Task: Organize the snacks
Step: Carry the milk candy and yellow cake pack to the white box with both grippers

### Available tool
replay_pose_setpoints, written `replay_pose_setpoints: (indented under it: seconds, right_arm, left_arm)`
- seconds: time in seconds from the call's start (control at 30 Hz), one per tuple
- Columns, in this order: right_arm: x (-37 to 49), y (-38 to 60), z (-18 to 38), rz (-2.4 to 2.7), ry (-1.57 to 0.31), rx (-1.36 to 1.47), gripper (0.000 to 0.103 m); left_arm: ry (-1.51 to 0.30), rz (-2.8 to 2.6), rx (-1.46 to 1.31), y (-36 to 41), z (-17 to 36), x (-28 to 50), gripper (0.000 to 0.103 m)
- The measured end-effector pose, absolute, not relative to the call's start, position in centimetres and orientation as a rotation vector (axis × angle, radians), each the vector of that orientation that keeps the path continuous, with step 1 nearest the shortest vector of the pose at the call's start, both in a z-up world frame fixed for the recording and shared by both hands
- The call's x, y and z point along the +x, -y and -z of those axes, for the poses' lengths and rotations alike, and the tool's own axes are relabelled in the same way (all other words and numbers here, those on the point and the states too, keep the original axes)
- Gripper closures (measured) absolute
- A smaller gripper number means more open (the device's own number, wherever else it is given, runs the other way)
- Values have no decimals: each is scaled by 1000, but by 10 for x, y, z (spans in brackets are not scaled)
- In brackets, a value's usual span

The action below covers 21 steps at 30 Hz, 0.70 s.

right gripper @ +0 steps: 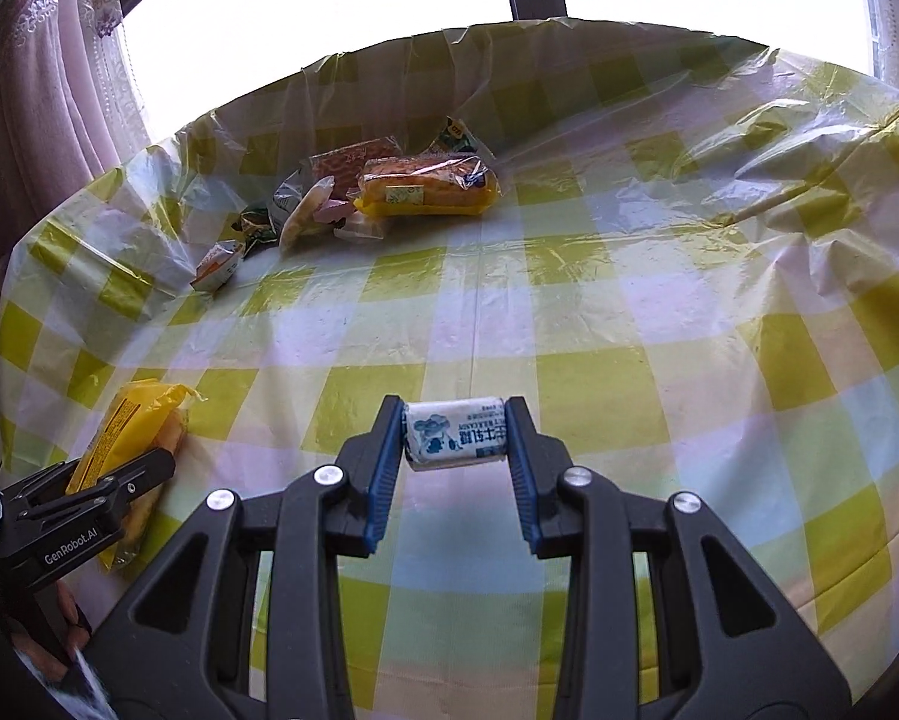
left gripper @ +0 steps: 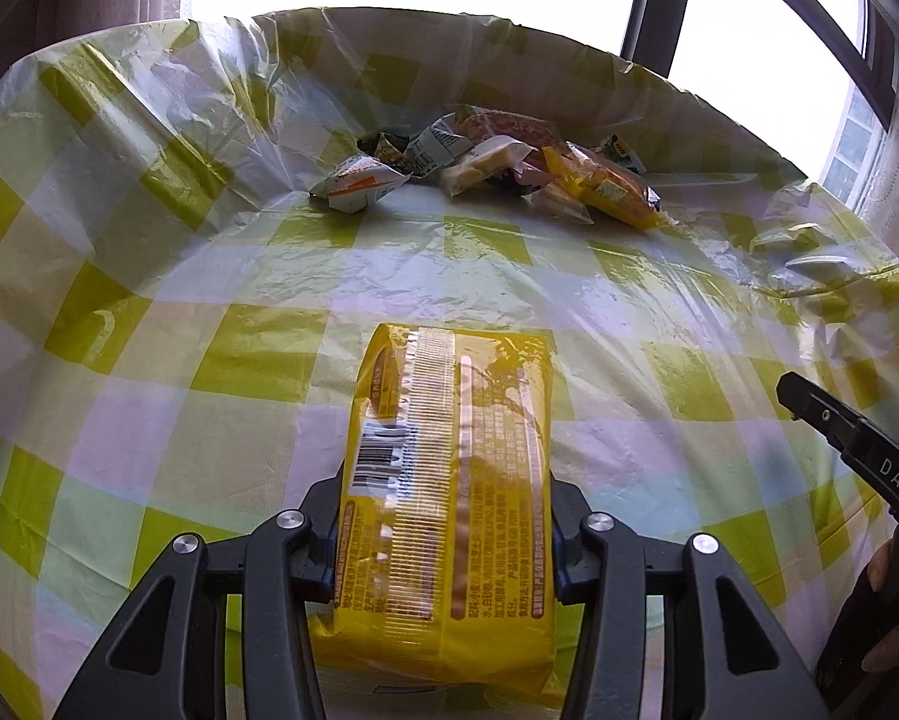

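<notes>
Two claws are in my view, each clamped on one snack above a table (right gripper: pixel 629 324) covered by a green, white and lilac checked plastic cloth. My left claw (left gripper: pixel 443 540) grips a long yellow packet (left gripper: pixel 449 480) across its width; the packet's printed back and barcode face the camera, and its far end juts out past the fingertips over the cloth. From the right wrist view I see that same left claw (right gripper: pixel 122 477) at the lower left edge, with the yellow packet (right gripper: pixel 125 426) tilted upward from it. My right claw (right gripper: pixel 454 432) holds a small white roll-shaped candy (right gripper: pixel 454 433) with blue print, lying crosswise between the blue pads (right gripper: pixel 383 480), which press on its two ends. In the left wrist view only a black finger of the right claw (left gripper: pixel 833 426) shows at the right edge, and I cannot tell its grip from there. The remaining snacks lie in a loose pile (left gripper: pixel 485 165) at the far side of the table, where the cloth is crumpled upward: a clear-wrapped orange bread pack (right gripper: pixel 428 186), a small white and orange packet (right gripper: pixel 218 267) just to the pile's left, and several smaller wrappers overlapping between them. Bright windows and a pink curtain (right gripper: pixel 59 90) lie beyond the table edge.
</notes>
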State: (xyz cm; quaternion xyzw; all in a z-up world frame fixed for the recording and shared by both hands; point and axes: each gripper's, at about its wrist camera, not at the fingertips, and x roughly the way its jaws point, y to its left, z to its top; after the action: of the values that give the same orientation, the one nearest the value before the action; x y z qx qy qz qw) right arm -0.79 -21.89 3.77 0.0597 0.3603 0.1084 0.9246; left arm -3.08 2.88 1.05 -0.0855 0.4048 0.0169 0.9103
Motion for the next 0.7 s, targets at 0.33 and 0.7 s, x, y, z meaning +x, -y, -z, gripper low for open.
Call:
replay_pose_setpoints:
  seconds: [0.33, 0.7]
  right_arm:
    - [-73, 242, -51, -340, -764, 85, 65]
    - [-142, 301, -70, -333, -718, 58, 65]
  left_arm:
    - [-769, 48, -191, 8, -33, -97, 54]
    - [-769, 184, -69, 80, -47, -118, 54]
